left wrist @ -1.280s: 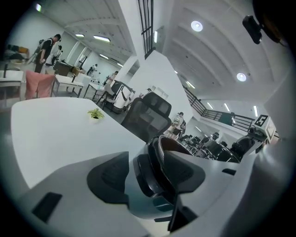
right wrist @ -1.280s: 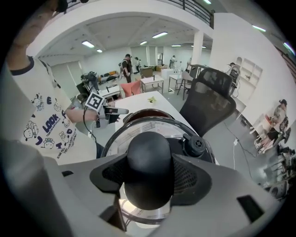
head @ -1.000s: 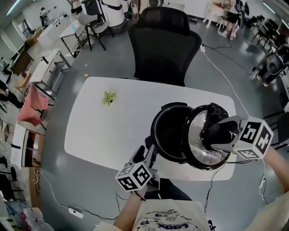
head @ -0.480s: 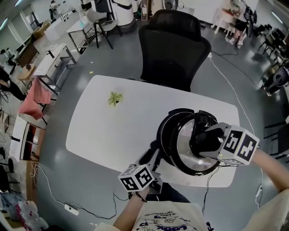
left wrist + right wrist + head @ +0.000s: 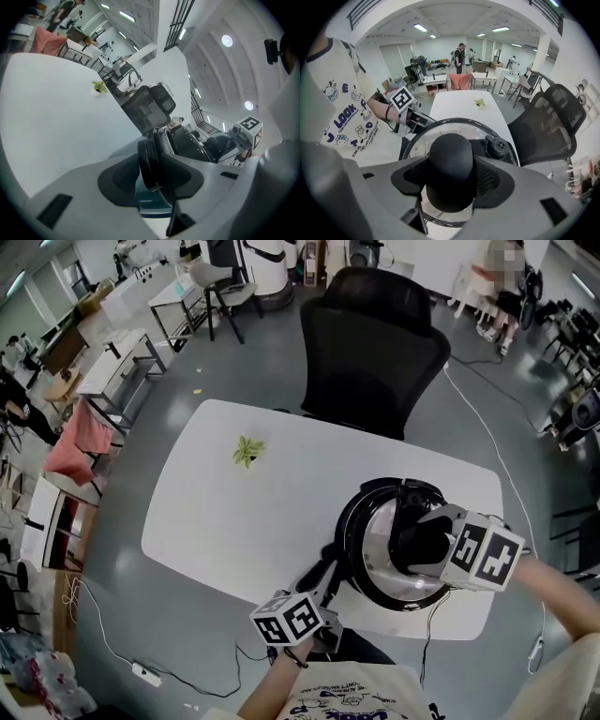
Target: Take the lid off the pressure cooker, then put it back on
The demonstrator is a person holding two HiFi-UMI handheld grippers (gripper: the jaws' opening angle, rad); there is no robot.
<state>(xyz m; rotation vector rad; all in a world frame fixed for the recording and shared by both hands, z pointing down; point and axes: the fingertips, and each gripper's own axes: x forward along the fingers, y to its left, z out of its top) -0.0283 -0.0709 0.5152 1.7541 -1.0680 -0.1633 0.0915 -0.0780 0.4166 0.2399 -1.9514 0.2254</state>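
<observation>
The black pressure cooker (image 5: 349, 521) stands at the right end of the white table (image 5: 225, 512). Its steel lid (image 5: 375, 568) lies over the pot's mouth; whether it is seated I cannot tell. My right gripper (image 5: 412, 545) points down, shut on the lid's black knob (image 5: 451, 154), which fills the gap between the pads of this gripper (image 5: 451, 176). The lid's valve (image 5: 498, 146) sits beside it. My left gripper (image 5: 328, 576) reaches in from the near edge. Its jaws have just been closing and now pinch the cooker's black side handle (image 5: 147, 159) inside the gripper (image 5: 157, 165).
A small green plant (image 5: 247, 451) lies on the table's far left part. A black office chair (image 5: 375, 343) stands behind the table. A cable (image 5: 427, 634) hangs off the near right edge. Desks and other chairs stand further off on the grey floor.
The right gripper has carried the lid left and down, from beside the open pot to over its mouth, which is now covered. The left gripper has stayed at the side handle.
</observation>
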